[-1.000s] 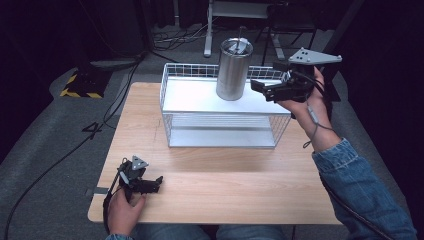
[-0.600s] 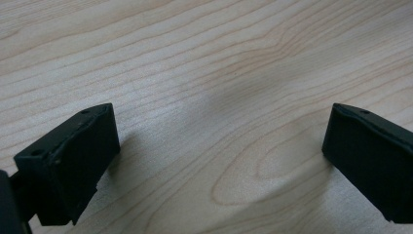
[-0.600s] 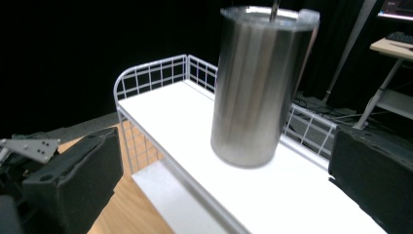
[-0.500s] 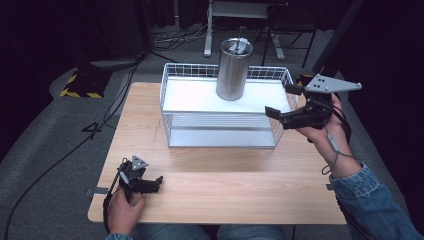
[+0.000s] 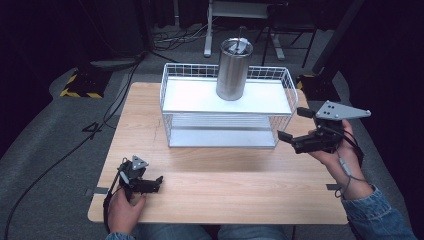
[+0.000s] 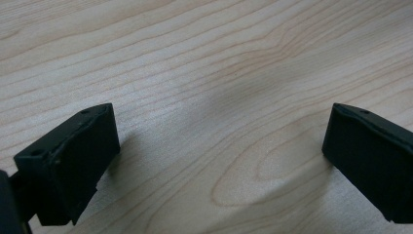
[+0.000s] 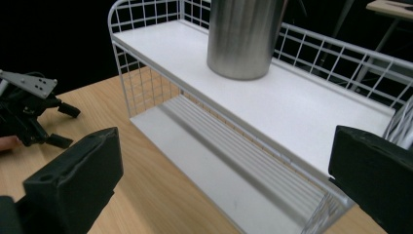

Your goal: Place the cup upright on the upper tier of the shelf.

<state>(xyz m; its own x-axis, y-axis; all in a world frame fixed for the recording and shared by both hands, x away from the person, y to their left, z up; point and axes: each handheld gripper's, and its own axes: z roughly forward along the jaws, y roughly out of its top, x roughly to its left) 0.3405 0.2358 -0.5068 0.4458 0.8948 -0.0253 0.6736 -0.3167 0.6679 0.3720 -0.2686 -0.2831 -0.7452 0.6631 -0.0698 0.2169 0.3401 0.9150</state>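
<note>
No legible text, label, brand, number or sign is found on any surface. The tumbler (image 5: 232, 68) is plain brushed steel with no marking. The rack (image 5: 172, 108) and table (image 5: 240, 185) carry no lettering. At 10 o'clock from the rack, a floor object (image 5: 80, 84) bears yellow-and-black hazard stripes, a warning pattern without words. The grey plate on the right gripper (image 5: 299, 129) shows holes only, no characters.

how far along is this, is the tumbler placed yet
Looks placed: the steel tumbler stands upright on the top shelf of the white wire rack. Nothing is in hand: the right gripper hangs open beside the rack, and the left gripper rests open on the table. Nothing visibly remains.
</note>
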